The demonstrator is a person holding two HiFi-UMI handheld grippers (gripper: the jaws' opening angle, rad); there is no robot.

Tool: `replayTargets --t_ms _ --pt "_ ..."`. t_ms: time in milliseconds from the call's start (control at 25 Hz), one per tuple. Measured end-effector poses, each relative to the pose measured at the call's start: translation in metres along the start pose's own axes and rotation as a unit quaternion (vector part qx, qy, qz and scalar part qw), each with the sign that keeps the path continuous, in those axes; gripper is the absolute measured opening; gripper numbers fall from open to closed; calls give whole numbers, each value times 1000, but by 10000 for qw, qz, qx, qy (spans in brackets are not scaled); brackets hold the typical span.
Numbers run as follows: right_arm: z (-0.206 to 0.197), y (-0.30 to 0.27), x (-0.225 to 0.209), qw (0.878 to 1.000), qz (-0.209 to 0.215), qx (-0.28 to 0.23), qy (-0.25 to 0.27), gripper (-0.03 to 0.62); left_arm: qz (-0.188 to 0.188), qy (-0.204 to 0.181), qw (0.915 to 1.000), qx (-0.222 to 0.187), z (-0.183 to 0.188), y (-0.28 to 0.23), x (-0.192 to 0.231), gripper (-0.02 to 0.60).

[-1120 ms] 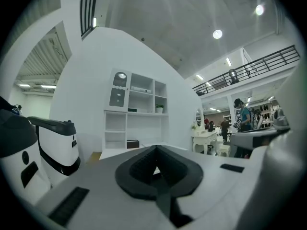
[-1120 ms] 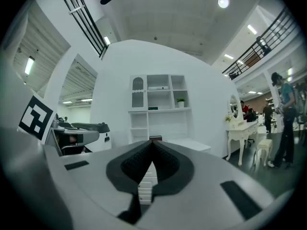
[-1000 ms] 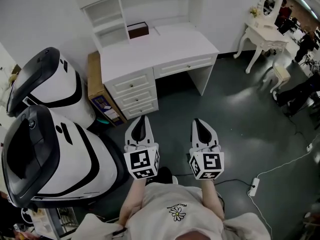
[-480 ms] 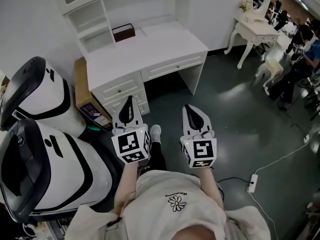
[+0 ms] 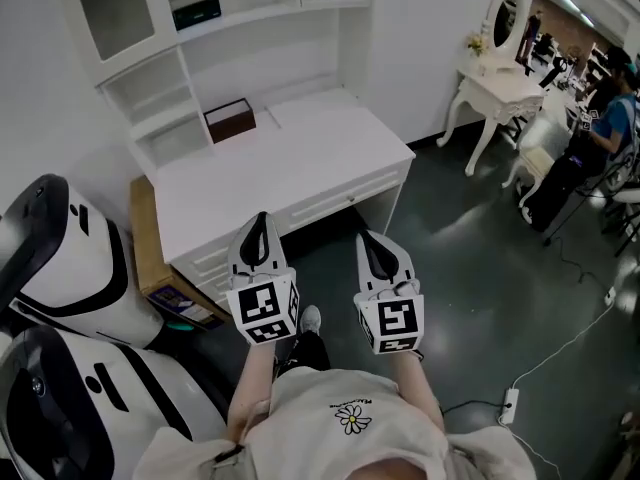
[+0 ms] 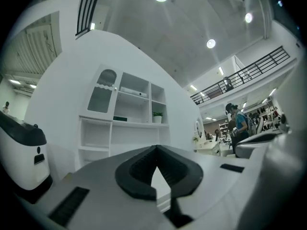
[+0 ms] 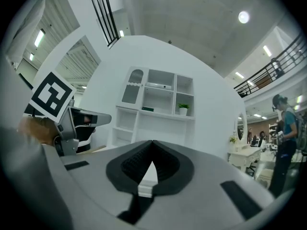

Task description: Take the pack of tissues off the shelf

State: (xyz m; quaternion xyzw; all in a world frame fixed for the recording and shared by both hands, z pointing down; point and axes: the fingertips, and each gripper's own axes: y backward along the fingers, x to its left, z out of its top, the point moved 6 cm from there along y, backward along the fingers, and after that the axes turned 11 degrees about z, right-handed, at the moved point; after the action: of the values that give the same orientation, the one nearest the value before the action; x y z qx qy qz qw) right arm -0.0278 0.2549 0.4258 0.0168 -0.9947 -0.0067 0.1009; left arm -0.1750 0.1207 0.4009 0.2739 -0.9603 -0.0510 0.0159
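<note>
White wooden desk hutch: a dark flat pack, likely the tissues, lies on its upper shelf. Left gripper and right gripper sit closed, empty; open one before reaching

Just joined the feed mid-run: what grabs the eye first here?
The left gripper and right gripper, both shut and empty, sit side by side at bottom centre. Ahead stands a white desk with a shelf unit, a dark pack on its upper shelf and a brown box on the desktop. Two big white machines crowd the left.
</note>
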Motion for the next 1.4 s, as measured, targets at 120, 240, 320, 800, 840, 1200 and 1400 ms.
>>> replayTargets --t_ms 120,240,320,800,840,1200,1400 --pt "2 -55 -28 9999 -78 40 57 3 -33 27 10000 75 -3 -61 6 0" --pt "6 -113 -58 9999 -121 -27 -25 3 -66 12 9999 94 -5 -125 12 0" --pt "8 -155 -77 9999 -137 -98 -31 3 -83 -31 10000 34 -4 -169 18 0" --pt "4 -323 -124 9997 154 16 -196 3 246 58 9995 183 -2 -314 65 0" --pt "3 -330 -123 9996 196 56 -202 3 283 67 9994 207 -3 -317 67 0" --pt "1 -386 -117 9974 659 -203 -218 3 803 84 9960 376 -16 -338 80 0" --pt "0 -410 -128 9941 1002 -359 -204 3 1183 68 9915 534 -29 -351 81 0"
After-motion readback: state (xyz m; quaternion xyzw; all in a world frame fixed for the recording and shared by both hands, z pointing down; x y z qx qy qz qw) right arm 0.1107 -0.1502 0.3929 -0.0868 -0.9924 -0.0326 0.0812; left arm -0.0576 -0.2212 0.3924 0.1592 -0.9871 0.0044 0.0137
